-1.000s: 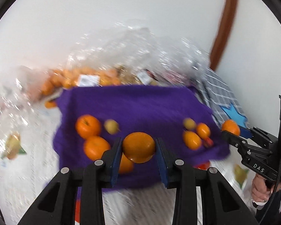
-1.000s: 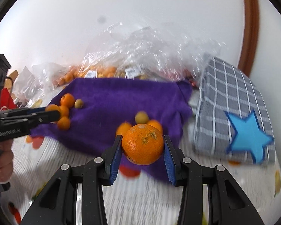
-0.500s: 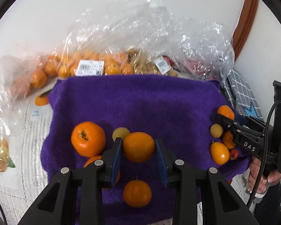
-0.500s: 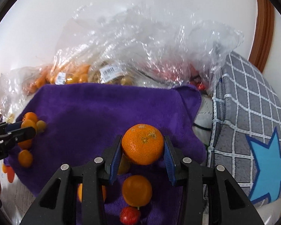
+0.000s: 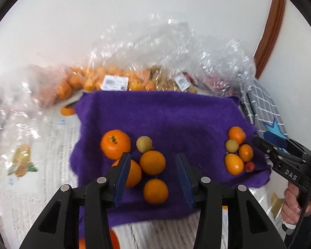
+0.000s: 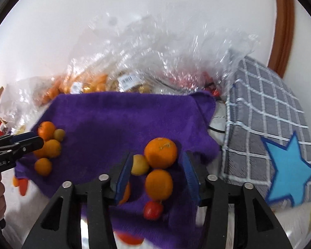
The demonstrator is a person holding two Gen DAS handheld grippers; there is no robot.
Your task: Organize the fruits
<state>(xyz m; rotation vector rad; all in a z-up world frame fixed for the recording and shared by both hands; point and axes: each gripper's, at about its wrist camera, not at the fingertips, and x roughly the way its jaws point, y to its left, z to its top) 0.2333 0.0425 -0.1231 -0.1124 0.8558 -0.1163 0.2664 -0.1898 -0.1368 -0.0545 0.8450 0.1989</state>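
Purple towel (image 5: 165, 114) carries two fruit piles. Left gripper (image 5: 153, 176) and right gripper (image 6: 157, 178) have both just been opening; each orange (image 5: 152, 162) (image 6: 160, 152) sits loose between parted jaws. Best to back straight off so nothing rolls.

The letters "DAS" stand in white on the black body of the right gripper (image 5: 259, 143), seen from the left wrist. White barcode labels (image 5: 114, 82) lie on the plastic fruit bags (image 5: 155, 62), but their print is too blurred to read.
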